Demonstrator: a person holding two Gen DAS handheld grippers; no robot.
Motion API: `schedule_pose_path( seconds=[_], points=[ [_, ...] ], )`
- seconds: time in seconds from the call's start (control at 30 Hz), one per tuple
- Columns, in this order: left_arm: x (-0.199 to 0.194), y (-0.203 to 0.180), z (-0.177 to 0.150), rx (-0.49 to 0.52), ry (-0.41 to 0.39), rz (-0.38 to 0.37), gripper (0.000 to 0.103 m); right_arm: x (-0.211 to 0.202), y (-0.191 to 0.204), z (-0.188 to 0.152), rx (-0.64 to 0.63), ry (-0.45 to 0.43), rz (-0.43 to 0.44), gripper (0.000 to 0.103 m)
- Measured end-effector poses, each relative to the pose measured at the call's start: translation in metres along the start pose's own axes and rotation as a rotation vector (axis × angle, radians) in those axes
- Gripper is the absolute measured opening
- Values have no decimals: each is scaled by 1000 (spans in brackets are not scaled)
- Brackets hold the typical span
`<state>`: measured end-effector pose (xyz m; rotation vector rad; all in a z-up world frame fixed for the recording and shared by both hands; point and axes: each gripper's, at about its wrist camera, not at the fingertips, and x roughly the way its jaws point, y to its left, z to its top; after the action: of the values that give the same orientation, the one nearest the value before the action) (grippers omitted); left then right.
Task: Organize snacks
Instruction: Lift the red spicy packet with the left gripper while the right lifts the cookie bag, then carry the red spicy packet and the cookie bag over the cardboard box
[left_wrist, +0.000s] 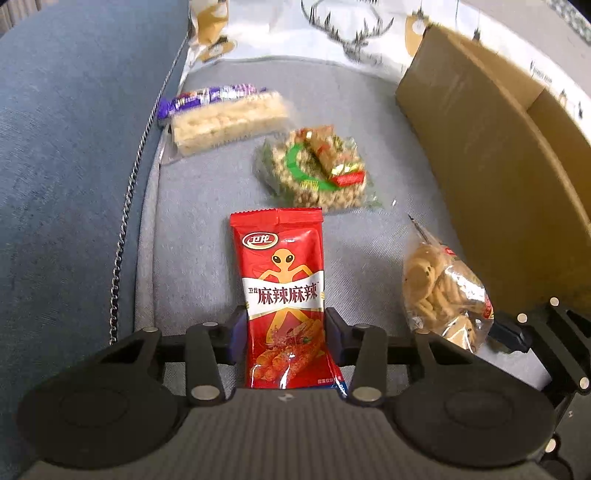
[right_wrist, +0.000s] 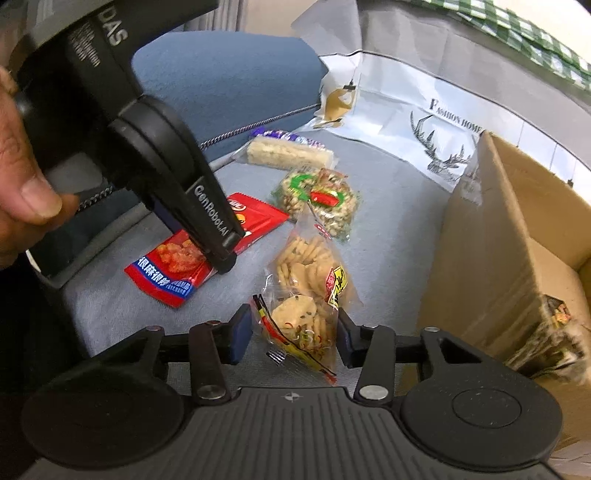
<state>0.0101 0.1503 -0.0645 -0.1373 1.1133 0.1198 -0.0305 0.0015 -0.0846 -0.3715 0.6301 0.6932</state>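
A red spicy-strip packet (left_wrist: 284, 295) lies on the grey sofa cushion, its lower part between the fingers of my left gripper (left_wrist: 284, 328), which press its sides. It also shows in the right wrist view (right_wrist: 207, 251), partly hidden behind the left gripper's body. A clear bag of small biscuits (right_wrist: 306, 295) lies between the fingers of my right gripper (right_wrist: 293, 332); the right pad touches it, the left pad stands a little off. The same bag shows in the left wrist view (left_wrist: 443, 291). An open cardboard box (right_wrist: 517, 258) stands on the right.
A purple-ended rice crisp bar (left_wrist: 225, 118) and a clear pack of nut brittle with a green band (left_wrist: 317, 170) lie farther back on the cushion. The blue sofa arm (left_wrist: 74, 166) rises on the left. A white deer-print cloth (right_wrist: 424, 110) lies behind. One snack pack sits in the box (right_wrist: 557, 332).
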Motion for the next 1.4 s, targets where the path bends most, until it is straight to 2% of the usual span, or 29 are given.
schedule_pose_path(
  seconds=[0.4, 0.6, 0.83, 1.1, 1.4],
  points=[
    [-40, 4, -8, -19, -184, -102, 48, -36, 3, 5, 10, -81, -27, 47],
    [-54, 1, -13, -14, -249, -106, 48, -53, 12, 0, -1, -106, -35, 47],
    [-60, 0, -14, -14, -277, -131, 48, -75, 12, -2, 10, -147, -51, 47],
    [-64, 3, -17, -21, -308, -148, 48, -116, 6, 3, 32, -236, -48, 47],
    [-75, 3, -24, -22, -383, -163, 48, -162, -33, 20, 80, -366, -84, 48]
  ],
)
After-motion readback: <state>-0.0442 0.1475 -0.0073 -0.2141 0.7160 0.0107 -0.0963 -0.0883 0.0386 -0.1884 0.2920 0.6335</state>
